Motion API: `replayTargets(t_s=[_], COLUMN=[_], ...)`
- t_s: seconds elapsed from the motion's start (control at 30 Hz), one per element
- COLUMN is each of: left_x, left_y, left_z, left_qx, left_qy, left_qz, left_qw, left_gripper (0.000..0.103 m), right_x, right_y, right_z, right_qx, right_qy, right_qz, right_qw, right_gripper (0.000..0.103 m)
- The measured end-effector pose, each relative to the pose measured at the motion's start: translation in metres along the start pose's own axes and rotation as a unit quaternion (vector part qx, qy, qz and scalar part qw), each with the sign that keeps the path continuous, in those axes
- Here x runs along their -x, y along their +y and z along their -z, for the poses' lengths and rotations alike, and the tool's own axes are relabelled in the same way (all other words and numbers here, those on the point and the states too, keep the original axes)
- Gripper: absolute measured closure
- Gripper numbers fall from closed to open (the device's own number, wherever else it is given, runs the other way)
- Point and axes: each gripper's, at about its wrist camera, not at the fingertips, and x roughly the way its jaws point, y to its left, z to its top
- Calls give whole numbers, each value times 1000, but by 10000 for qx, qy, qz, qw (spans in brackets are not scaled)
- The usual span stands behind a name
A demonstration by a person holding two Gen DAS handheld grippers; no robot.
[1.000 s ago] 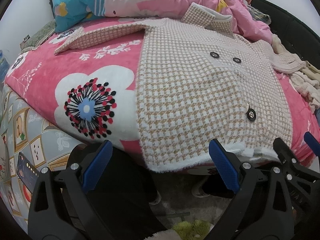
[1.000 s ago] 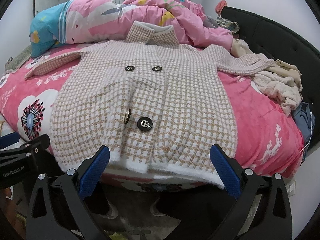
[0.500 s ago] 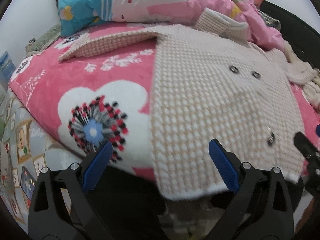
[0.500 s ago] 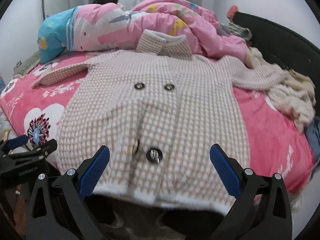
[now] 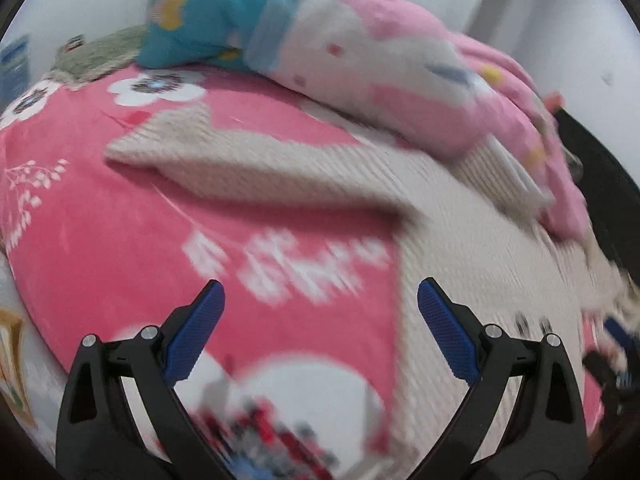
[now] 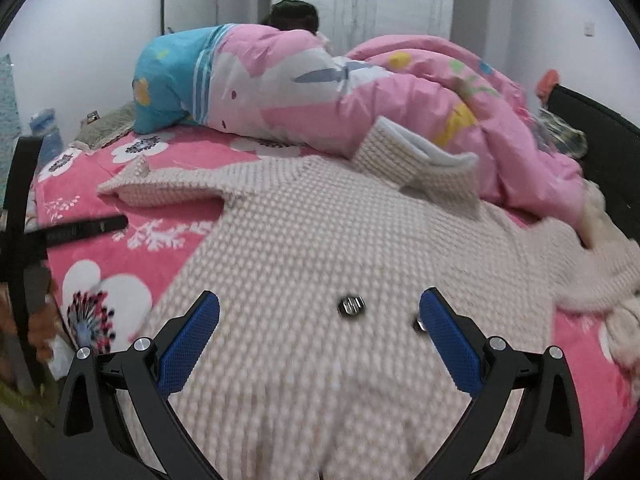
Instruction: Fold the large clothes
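Nearest in the right wrist view, the right gripper has its two blue-padded fingers spread wide with nothing between them, hovering over the lower front of the coat; whether the tips touch the knit cannot be told. The coat, a cream and tan checked knit, lies flat and face up on the pink blanket, and a dark button sits just beyond the gap between the fingers, nearer the right one (a second button shows only partly at that finger's edge). Farther off, one sleeve stretches out to the left across the blanket, and the collar stands up against the pink quilt heaped at the back of the bed. In the left wrist view, which is blurred, the left gripper is likewise spread wide and empty. It hangs over the bare blanket, with the side edge of the coat running just beside its right finger, so the body of the coat lies to the right of the gap rather than inside it. Beyond the fingers the sleeve lies crosswise on the blanket, well apart from the tips, and past it the quilt rises with its blue end toward the left.
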Motion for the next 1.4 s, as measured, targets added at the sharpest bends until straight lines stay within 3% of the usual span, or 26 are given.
replayTargets(t_s=[0.13, 0.27, 0.4, 0.43, 0.47, 0.53, 0.57, 0.6, 0.67, 0.77, 0.83, 0.9, 0.97, 1.03, 1.1, 1.2, 1.3, 1.4], left_x=[-23, -69, -103, -108, -111, -114, -114, -112, -107, -83, -61, -38, -26, -24, -35, -57, -74, -74], left_y=[50, 92, 133, 138, 139, 137, 135, 127, 114, 74, 23, -49, -106, -167, -215, -251, -275, -271], left_z=[-53, -90, -102, -103, -102, -102, -103, -103, -107, -123, -133, -133, -127, -111, -88, -49, 9, 43], left_qx=[755, 1453, 2317, 2394, 2381, 2287, 2207, 2027, 1722, 1035, 382, -422, -1020, -1534, -1873, -2163, -2769, -3061], left_qy=[-456, -51, 295, 306, 317, 341, 316, 295, 174, -291, -811, -1324, -1541, -1354, -876, -104, 618, 795], left_qz=[-439, -542, -723, -776, -860, -941, -993, -1098, -1292, -1527, -1554, -1267, -828, -105, 544, 1105, 1208, 1074], left_qw=[9951, 9879, 9697, 9673, 9669, 9683, 9698, 9726, 9764, 9824, 9838, 9822, 9793, 9788, 9769, 9700, 9513, 9426], left_gripper=[9, 9, 10, 18, 36, 49, 60, 64, 86, 93, 93, 94, 94, 94, 92, 88, 87, 80], right_x=[-30, -48, -58, -61, -64, -68, -67, -65, -58, -41, -31, -22, -13, -4, 3, 13, 17, 12], right_y=[-3, -11, -14, -15, -15, -17, -18, -19, -23, -32, -41, -53, -67, -84, -97, -120, -140, -153], right_z=[-17, -24, -19, -18, -15, -12, -11, -11, -10, -7, -2, 6, 17, 31, 42, 65, 88, 103], right_qx=[-74, -230, -204, -201, -195, -169, -162, -163, -181, -223, -301, -437, -605, -808, -974, -1254, -1500, -1651], right_qy=[127, 197, 255, 282, 339, 426, 436, 431, 369, 250, 207, 240, 332, 455, 574, 796, 1020, 1226], right_qz=[-166, -295, -277, -274, -265, -237, -209, -186, -121, 64, 182, 330, 500, 674, 835, 1122, 1298, 1376], right_qw=[9998, 9991, 9991, 9990, 9989, 9987, 9987, 9988, 9991, 9994, 9992, 9982, 9964, 9934, 9901, 9825, 9748, 9689], right_gripper=[5, 5, 5, 5, 5, 5, 5, 5, 5, 5, 5, 5, 5, 5, 5, 5, 5, 5])
